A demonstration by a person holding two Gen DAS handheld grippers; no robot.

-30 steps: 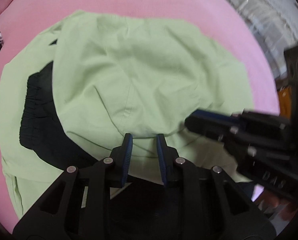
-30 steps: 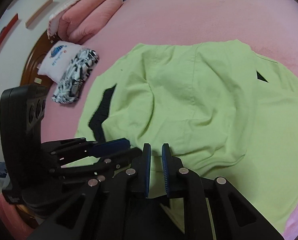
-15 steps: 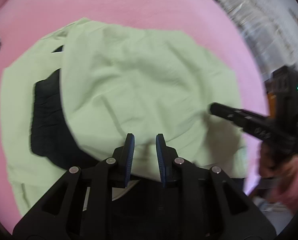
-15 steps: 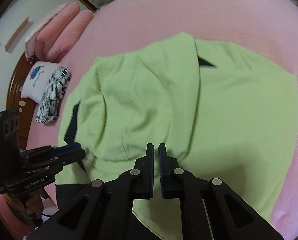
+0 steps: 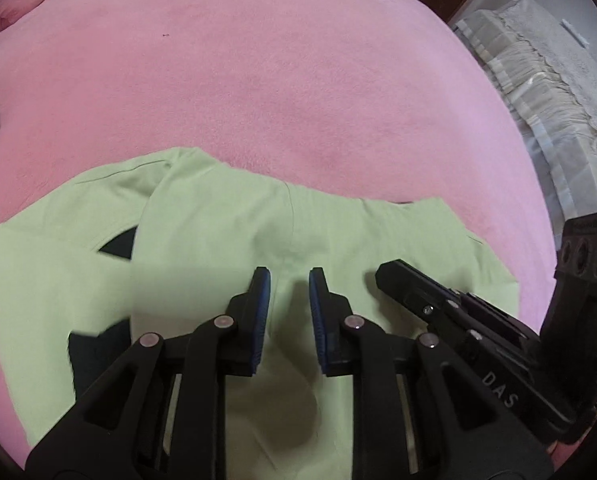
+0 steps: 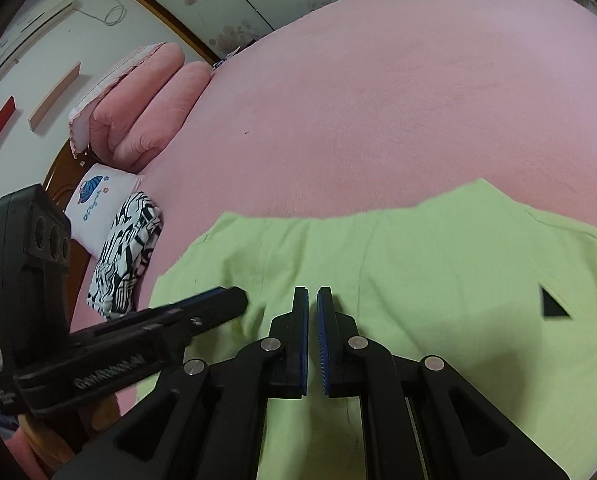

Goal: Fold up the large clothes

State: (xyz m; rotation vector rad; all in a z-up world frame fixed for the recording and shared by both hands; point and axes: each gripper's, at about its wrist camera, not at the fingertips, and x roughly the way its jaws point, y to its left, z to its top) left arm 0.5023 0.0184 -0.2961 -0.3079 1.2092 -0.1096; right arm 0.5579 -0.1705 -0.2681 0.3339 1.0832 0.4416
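Green cloth: light-green garment (image 5: 218, 248) lies spread on the pink bed cover (image 5: 298, 92), its far edge running across mid-frame in both wrist views.
Dark patches: black fabric (image 5: 116, 246) shows through gaps in the green at the left in the left wrist view, and as a small triangle (image 6: 552, 304) at the right in the right wrist view.
Left gripper (image 5: 289, 280): above the green cloth, jaws narrow with a clear gap; they have just been closing, nothing between them.
Right gripper (image 6: 313, 298): jaws all but together, only a slit, nothing clamped; over the garment.
Spacing: the two grippers side by side, tips near each other.
Bed head: pink pillows (image 6: 146, 108), white printed cushion (image 6: 98, 200), black-and-white patterned cloth (image 6: 126, 256) at the left.
Right of bed: pale lace-covered furniture (image 5: 538, 92).
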